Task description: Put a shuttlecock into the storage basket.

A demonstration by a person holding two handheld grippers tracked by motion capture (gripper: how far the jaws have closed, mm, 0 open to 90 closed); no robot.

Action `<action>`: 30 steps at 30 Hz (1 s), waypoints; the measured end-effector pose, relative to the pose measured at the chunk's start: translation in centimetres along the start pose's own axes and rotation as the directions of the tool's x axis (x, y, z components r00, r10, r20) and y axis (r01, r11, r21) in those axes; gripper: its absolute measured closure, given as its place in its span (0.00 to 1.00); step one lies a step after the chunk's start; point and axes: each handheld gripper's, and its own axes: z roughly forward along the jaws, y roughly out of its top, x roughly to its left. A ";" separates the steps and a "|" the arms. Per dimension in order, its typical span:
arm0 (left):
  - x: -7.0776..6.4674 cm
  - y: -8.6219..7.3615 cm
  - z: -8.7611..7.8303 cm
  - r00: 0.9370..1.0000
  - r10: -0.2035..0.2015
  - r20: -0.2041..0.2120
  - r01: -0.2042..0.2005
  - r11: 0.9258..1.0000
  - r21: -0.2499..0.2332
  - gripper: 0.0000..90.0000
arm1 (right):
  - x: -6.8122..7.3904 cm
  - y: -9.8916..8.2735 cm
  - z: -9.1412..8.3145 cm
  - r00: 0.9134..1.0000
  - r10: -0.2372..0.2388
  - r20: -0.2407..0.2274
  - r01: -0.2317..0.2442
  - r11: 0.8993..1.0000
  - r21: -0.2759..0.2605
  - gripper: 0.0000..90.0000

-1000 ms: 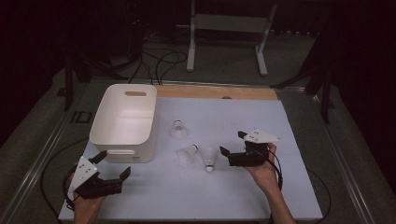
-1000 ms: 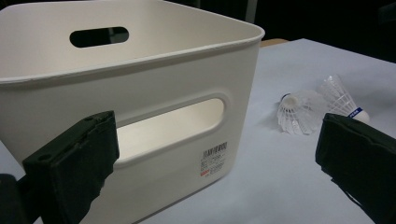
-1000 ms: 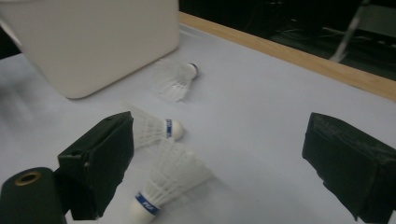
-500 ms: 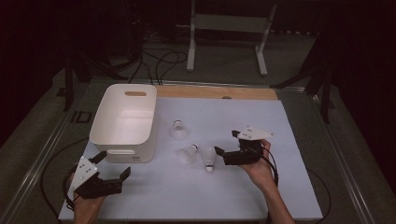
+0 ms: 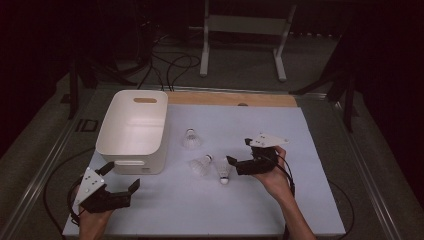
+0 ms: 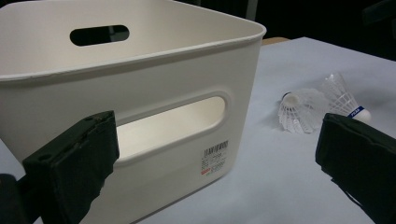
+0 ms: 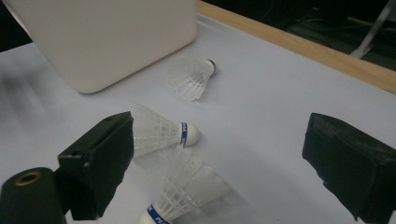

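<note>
Right gripper point(image 5: 239, 161) closing in on the shuttlecocks, jaws spread wide

Nearest shuttlecock point(image 5: 223, 171) lies mid-frame on the desk point(image 5: 310, 200), just beside the gripper's tips, another shuttlecock point(image 5: 202, 164) next to it. Left gripper point(image 5: 121, 181) sits lower left, also wide open and holding nothing, by the white bin point(image 5: 133, 129).

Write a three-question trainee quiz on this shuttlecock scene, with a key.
1. True or false: the right gripper is shut on a shuttlecock.
2. How many shuttlecocks lie on the table?
3. The left gripper sits nearest which thing? A) white bin B) wooden strip C) far shuttlecock

Key:
1. False; its jaws stand open, beside the nearest shuttlecock.
2. Three: that one, the middle shuttlecock and the far shuttlecock.
3. A, the white bin.
</note>
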 end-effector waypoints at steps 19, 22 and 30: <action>0.1 0.0 0.0 1.000 -0.004 0.003 0.004 1.000 -0.002 0.00 | -0.4 0.0 1.8 1.000 -0.006 -0.009 0.006 0.999 0.043 0.10; 0.1 0.0 0.0 1.000 -0.003 0.003 0.003 1.000 -0.002 0.00 | -0.4 0.0 2.2 1.000 -0.011 -0.017 0.012 0.999 0.050 0.10; 0.1 0.0 -0.1 1.000 -0.003 0.003 0.003 1.000 -0.004 0.00 | -0.1 -0.1 3.0 0.999 -0.026 -0.029 0.028 0.997 0.066 0.10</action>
